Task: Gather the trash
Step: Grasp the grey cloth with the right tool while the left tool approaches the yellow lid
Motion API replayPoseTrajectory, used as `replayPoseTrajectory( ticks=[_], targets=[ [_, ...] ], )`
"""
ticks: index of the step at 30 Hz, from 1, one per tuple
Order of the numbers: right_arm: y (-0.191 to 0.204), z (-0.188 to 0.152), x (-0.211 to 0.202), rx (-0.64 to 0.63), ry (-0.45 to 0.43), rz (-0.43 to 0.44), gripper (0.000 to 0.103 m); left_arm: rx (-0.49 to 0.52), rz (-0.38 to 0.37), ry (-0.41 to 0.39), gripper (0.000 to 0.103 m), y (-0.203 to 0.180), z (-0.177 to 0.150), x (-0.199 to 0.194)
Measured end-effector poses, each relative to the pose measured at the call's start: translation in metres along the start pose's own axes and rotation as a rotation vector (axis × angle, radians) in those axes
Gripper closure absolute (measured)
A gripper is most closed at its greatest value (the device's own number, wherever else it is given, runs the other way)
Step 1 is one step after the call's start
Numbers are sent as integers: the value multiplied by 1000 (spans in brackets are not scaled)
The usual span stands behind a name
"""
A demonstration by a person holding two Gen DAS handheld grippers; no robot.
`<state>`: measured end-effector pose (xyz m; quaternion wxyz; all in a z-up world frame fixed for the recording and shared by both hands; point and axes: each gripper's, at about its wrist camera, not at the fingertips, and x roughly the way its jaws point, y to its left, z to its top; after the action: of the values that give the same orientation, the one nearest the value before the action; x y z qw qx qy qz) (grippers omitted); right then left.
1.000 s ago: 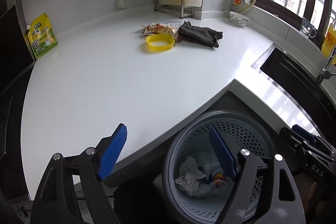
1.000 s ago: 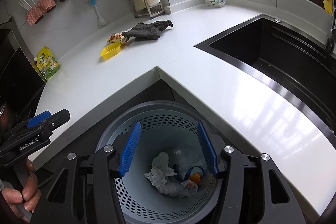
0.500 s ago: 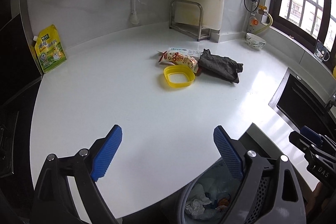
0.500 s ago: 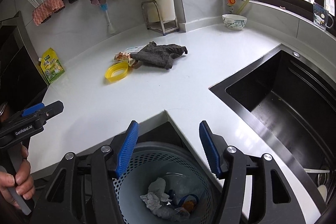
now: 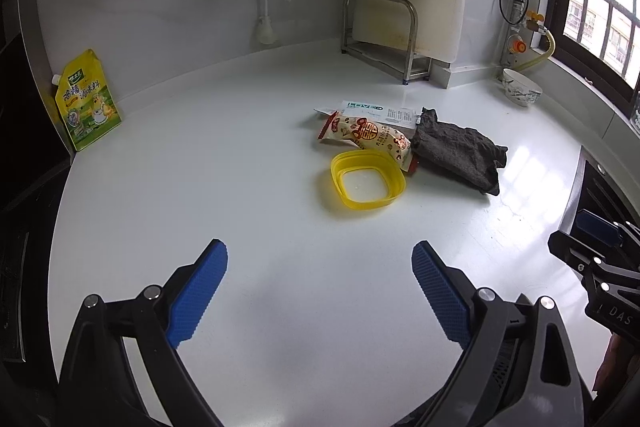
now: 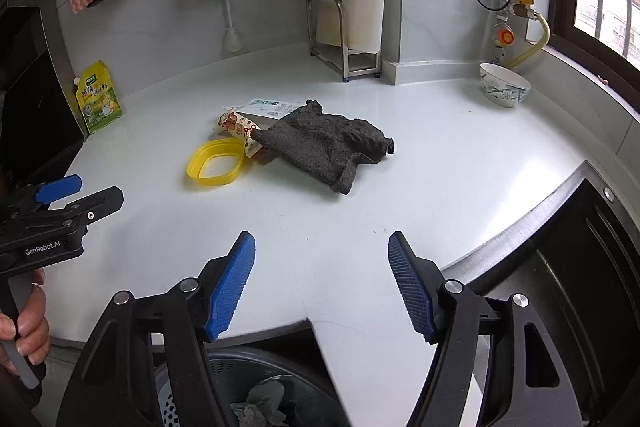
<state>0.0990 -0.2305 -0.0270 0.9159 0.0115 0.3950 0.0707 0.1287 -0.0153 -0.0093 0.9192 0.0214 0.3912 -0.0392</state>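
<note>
On the white counter lie a yellow plastic lid [image 5: 367, 179] [image 6: 216, 165], a printed snack wrapper [image 5: 366, 135] [image 6: 239, 129], a flat white-and-green packet [image 5: 378, 111] [image 6: 266, 105] and a dark grey cloth [image 5: 458, 155] [image 6: 328, 147], bunched together. My left gripper [image 5: 320, 287] hovers over bare counter short of the lid, its jaws opening with nothing between them. My right gripper [image 6: 322, 281] hangs over the counter's inner corner, jaws also opening and empty. The grey perforated bin [image 6: 240, 391] holding crumpled trash sits below it.
A yellow seasoning pouch [image 5: 86, 101] leans against the left wall. A steel rack [image 5: 384, 39] with a cutting board stands at the back. A patterned bowl [image 6: 504, 85] sits near the window. The black sink [image 6: 580, 267] lies to the right. Cloths hang on a wall rail.
Both grippers rose away from the bin and advanced over the counter toward the trash pile. Both sets of jaws widened. The bin dropped out of the left view.
</note>
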Motion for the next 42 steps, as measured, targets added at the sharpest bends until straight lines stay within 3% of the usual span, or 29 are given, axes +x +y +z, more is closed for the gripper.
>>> replayPoseTrajectory(
  ticks=[17,28,36,38,42],
  targets=[
    [-7,52,77,-90,45,41,35,-8,-1,79,10,-10,24,70],
    [17,62,114,-247,84,-14,35,-2,6,87,10,-11,27,81],
    [23,66,132,-281,77,-66,36,-19,8,96,10,-5,30,85],
    [25,67,133,-283,68,-74,40,-19,7,96,10,-6,30,86],
    [23,68,132,-263,57,-52,60,-17,-1,97,10,-10,31,86]
  ],
)
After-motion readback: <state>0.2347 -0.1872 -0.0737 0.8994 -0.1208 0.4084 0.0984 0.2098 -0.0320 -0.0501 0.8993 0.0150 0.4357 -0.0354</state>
